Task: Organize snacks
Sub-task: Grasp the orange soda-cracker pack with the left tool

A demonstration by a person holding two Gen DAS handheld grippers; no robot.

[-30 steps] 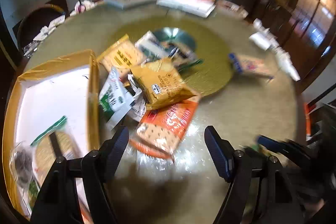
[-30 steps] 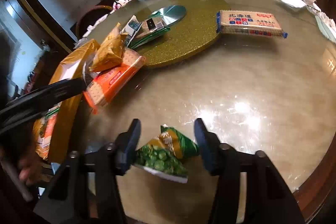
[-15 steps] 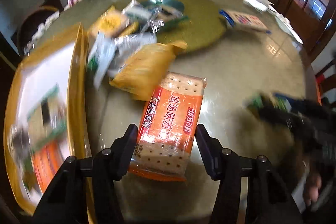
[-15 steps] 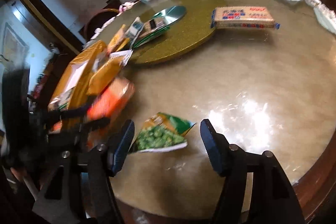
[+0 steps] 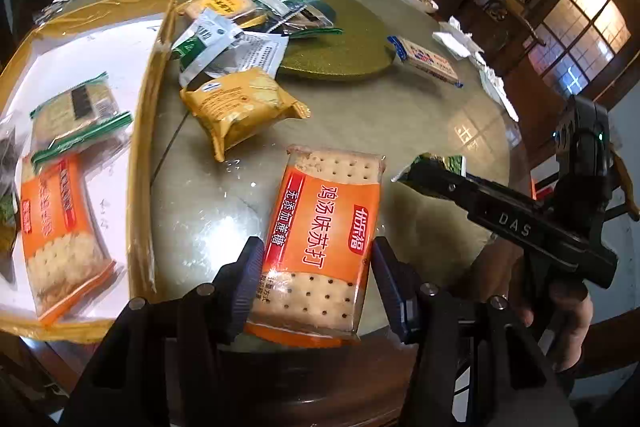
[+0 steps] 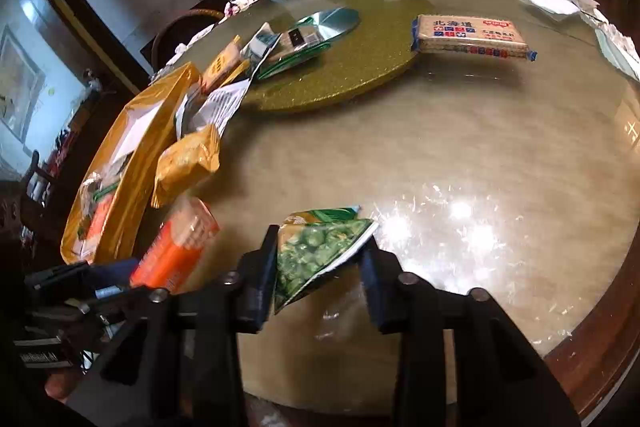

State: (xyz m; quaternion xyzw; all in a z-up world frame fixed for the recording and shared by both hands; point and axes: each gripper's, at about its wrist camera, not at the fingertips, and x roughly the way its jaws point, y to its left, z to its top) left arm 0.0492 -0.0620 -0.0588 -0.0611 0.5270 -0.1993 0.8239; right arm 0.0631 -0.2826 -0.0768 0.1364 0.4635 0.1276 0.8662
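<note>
1. Left gripper (image 5: 318, 281): jaws have just been closing, now set against both long edges of the orange soda-cracker pack (image 5: 326, 239). Pack's near half sits between the fingers; far half sticks out ahead over the round table (image 5: 400, 119).
2. Right gripper (image 6: 316, 267): jaws have just been closing on the green pea snack bag (image 6: 316, 251). Left finger touches the bag's edge; right finger meets its corner. The bag lies tilted between them.
3. Ahead-left of the left gripper: yellow biscuit pack (image 5: 240, 107), just beyond the cracker pack, apart from it.
4. Left of the left gripper: gold-rimmed tray (image 5: 150, 99) holding a second orange cracker pack (image 5: 60, 231).
5. Far ahead-right of the right gripper: long wafer pack (image 6: 470, 35), beside the green turntable (image 6: 360, 67).
</note>
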